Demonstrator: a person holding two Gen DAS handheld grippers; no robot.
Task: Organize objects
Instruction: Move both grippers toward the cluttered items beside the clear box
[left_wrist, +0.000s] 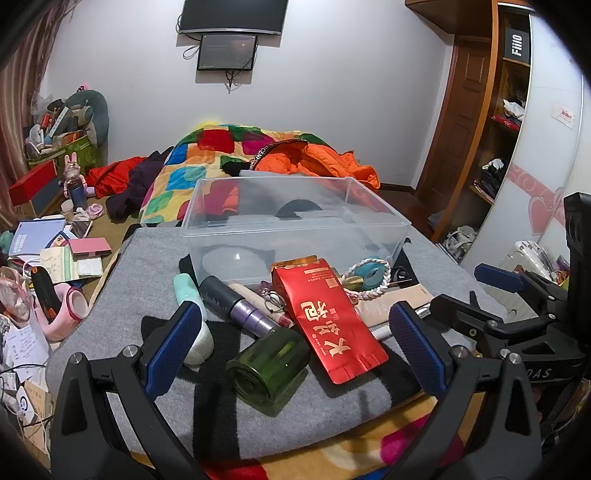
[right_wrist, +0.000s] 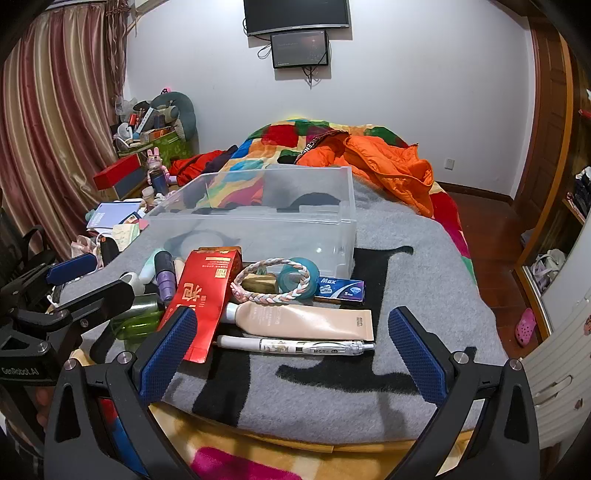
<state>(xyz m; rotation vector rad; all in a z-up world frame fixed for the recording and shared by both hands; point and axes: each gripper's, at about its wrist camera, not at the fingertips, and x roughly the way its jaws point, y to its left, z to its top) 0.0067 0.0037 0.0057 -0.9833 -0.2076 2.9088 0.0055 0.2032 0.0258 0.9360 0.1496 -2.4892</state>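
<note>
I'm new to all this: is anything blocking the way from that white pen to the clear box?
Yes. The beige tube lies right behind the white pen, and the braided bracelet and teal tape roll sit before the clear box. Lifted over them, nothing visible blocks it.

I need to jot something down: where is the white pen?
In the right wrist view, the white pen lies on the grey blanket, just in front of the beige squeeze tube and right of the red paper packet.

"FiiO" on black box (left_wrist: 517, 44) on shelf; "Max", "5 pcs" on blue box (right_wrist: 341, 287); "GenRobot.AI" on left tool (right_wrist: 20, 371).
</note>
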